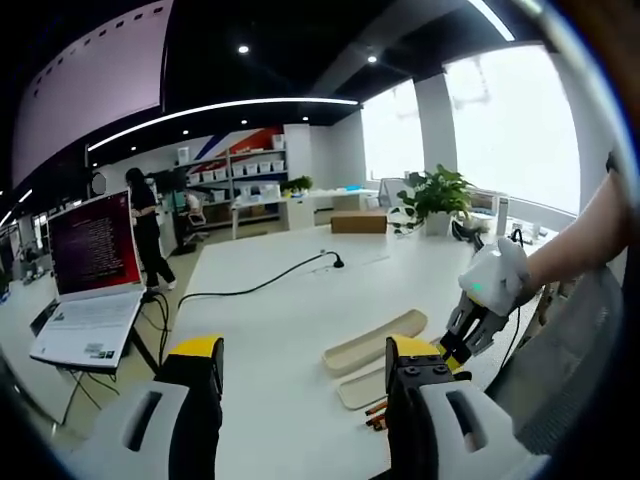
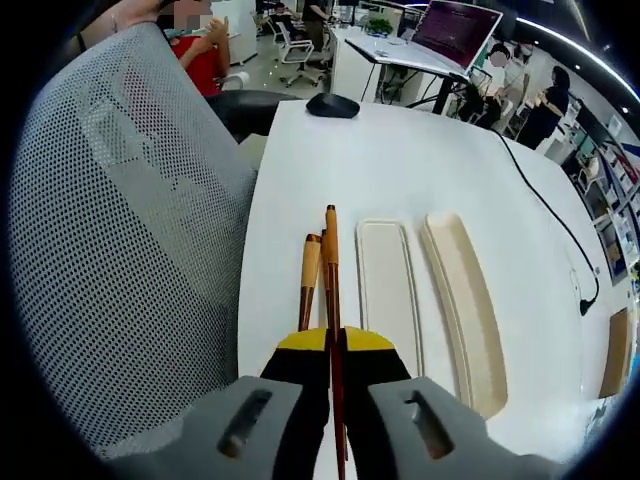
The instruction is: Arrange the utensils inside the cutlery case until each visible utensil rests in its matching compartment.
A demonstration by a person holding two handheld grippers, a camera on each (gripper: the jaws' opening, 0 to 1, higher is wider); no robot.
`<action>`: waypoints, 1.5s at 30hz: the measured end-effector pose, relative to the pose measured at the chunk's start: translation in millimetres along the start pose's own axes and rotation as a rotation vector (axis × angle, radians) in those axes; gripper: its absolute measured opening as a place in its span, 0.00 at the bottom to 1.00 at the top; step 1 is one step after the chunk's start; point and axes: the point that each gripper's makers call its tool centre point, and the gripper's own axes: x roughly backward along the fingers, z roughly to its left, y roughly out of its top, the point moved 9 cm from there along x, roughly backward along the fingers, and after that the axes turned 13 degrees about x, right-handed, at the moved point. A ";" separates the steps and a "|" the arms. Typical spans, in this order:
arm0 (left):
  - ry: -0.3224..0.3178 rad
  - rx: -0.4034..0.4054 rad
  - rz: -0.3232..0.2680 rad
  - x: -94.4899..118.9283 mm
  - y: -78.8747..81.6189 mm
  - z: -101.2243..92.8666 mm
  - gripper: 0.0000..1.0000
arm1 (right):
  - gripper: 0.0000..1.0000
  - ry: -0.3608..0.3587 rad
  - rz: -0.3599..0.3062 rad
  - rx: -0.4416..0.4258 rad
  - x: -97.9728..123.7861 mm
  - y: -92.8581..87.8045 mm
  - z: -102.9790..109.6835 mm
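A dark chopstick (image 2: pixel 331 300) runs lengthwise along the right gripper (image 2: pixel 335 365), pinched between its jaws, tip pointing away — a second chopstick (image 2: pixel 309 280) just beside. Both parallel the cutlery case (image 2: pixel 388 285) on the white table (image 2: pixel 420 160). Left gripper (image 1: pixel 300 375) spread, holding nothing.

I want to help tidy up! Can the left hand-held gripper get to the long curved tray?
Probably yes. The left hand-held gripper is open with bare white table ahead, and the curved tray lies just right of it. The right hand-held gripper hovers near that tray's far end, so mind it.
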 end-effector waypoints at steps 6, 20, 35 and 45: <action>-0.003 0.000 0.002 -0.1 -0.1 -0.3 0.67 | 0.00 -0.029 0.009 0.015 7.4 -0.6 -14.8; -0.011 0.000 0.021 -2.1 -2.2 -0.4 0.67 | 0.00 -0.086 0.041 0.050 19.3 -8.5 -52.7; 0.007 0.000 0.039 -3.9 -4.8 6.1 0.66 | 0.00 -0.115 0.049 0.067 16.4 -18.9 -84.9; 0.016 0.017 0.036 -4.2 -2.9 5.4 0.65 | 0.00 -0.104 0.055 0.082 11.5 -25.7 -100.8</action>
